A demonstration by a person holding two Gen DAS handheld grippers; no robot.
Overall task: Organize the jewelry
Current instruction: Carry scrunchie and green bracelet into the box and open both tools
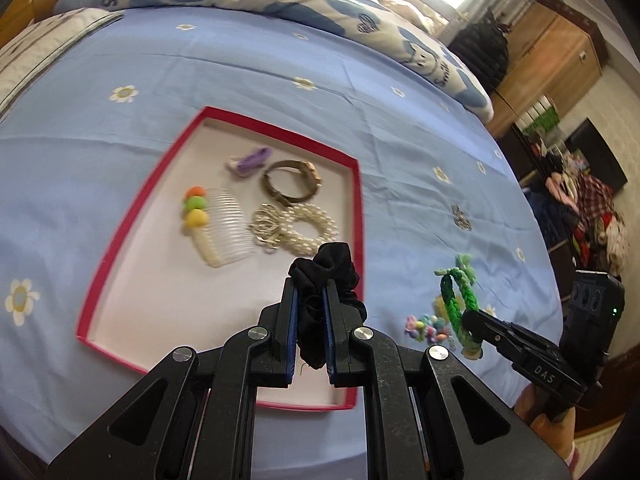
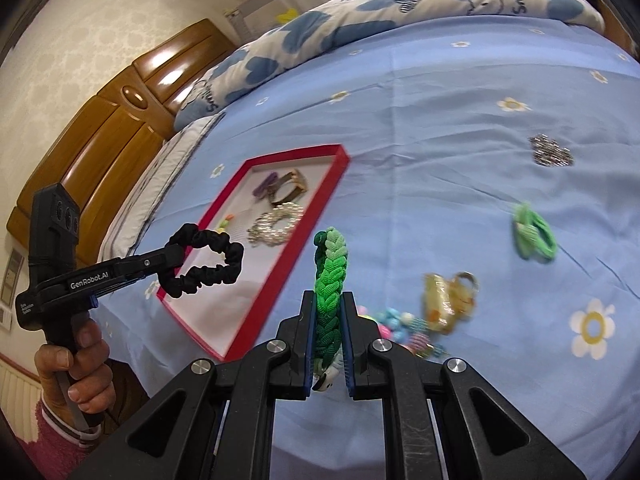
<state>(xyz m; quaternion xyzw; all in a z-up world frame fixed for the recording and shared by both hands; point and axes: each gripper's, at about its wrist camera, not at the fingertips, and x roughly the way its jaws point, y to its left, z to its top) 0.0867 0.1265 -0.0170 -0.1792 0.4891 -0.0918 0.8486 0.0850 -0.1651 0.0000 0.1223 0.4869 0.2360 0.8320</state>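
Left wrist view: left gripper point(image 1: 310, 300) clamps one black scrunchie point(image 1: 332, 268); right gripper point(image 2: 327, 312) clamps one green braided band point(image 2: 329, 284)

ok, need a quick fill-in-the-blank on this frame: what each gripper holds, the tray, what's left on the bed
1. The left gripper is shut on a ____ fabric scrunchie.
2. The right gripper is shut on a braided ____ hair band.
3. The clear plastic hair comb lies inside the shallow tray with the ____ rim.
4. The small silver sequin patch lies ____ the tray, on the blue flowered bedsheet.

Missing words: black; green; red; outside
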